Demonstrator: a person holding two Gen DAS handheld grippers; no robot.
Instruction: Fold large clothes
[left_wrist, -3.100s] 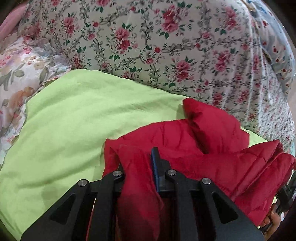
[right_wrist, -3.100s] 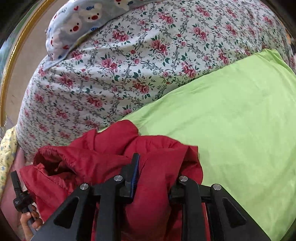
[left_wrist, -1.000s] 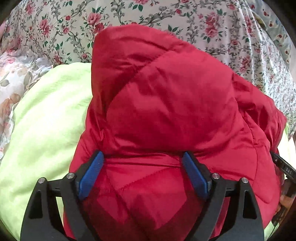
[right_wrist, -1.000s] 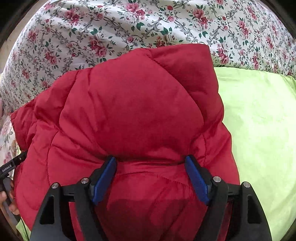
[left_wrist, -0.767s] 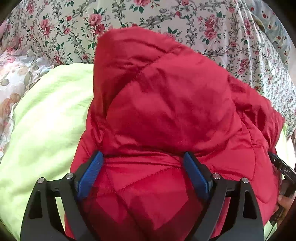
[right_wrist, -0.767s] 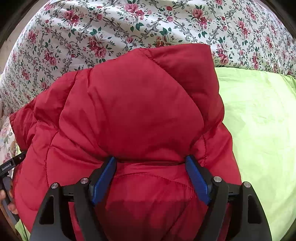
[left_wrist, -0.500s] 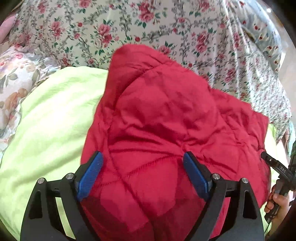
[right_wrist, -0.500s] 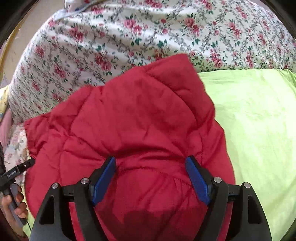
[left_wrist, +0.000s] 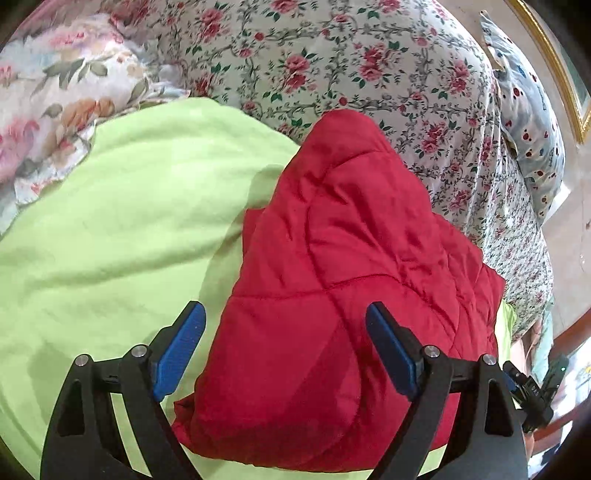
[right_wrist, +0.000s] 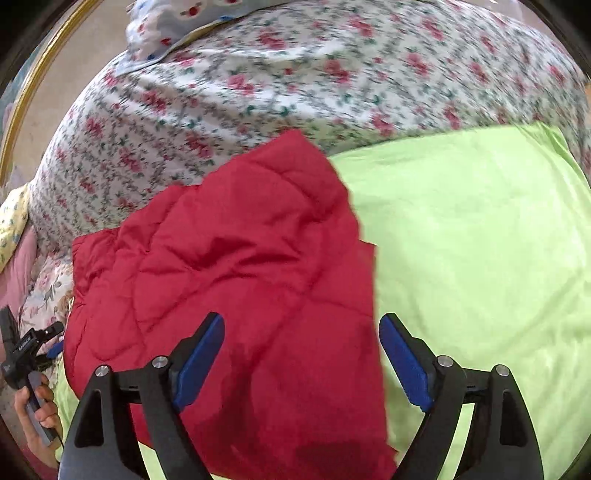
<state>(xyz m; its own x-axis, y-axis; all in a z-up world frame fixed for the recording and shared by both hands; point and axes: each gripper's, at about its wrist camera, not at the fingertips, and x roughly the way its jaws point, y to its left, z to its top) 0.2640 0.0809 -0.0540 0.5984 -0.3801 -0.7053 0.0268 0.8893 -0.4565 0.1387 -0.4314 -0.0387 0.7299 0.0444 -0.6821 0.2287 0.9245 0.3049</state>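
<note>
A red quilted jacket (left_wrist: 343, 277) lies folded into a thick bundle on a lime green sheet (left_wrist: 110, 229). It also shows in the right wrist view (right_wrist: 240, 280). My left gripper (left_wrist: 284, 347) is open and empty, raised above the bundle's near left part. My right gripper (right_wrist: 301, 354) is open and empty, raised above the bundle's near right edge. Neither gripper touches the jacket. The green sheet (right_wrist: 480, 258) spreads to the right in the right wrist view.
A rose-patterned bedcover (left_wrist: 369, 62) covers the bed behind the jacket. A pastel floral cloth (left_wrist: 48, 96) lies at the far left. A blue pillow with red spots (left_wrist: 528, 107) lies at the far right. A gold frame edge (right_wrist: 33, 85) stands beyond the bed.
Both grippers, shut on the loose jacket three seconds ago, have let go. In the last second both open grippers have drawn back and up from the folded bundle.
</note>
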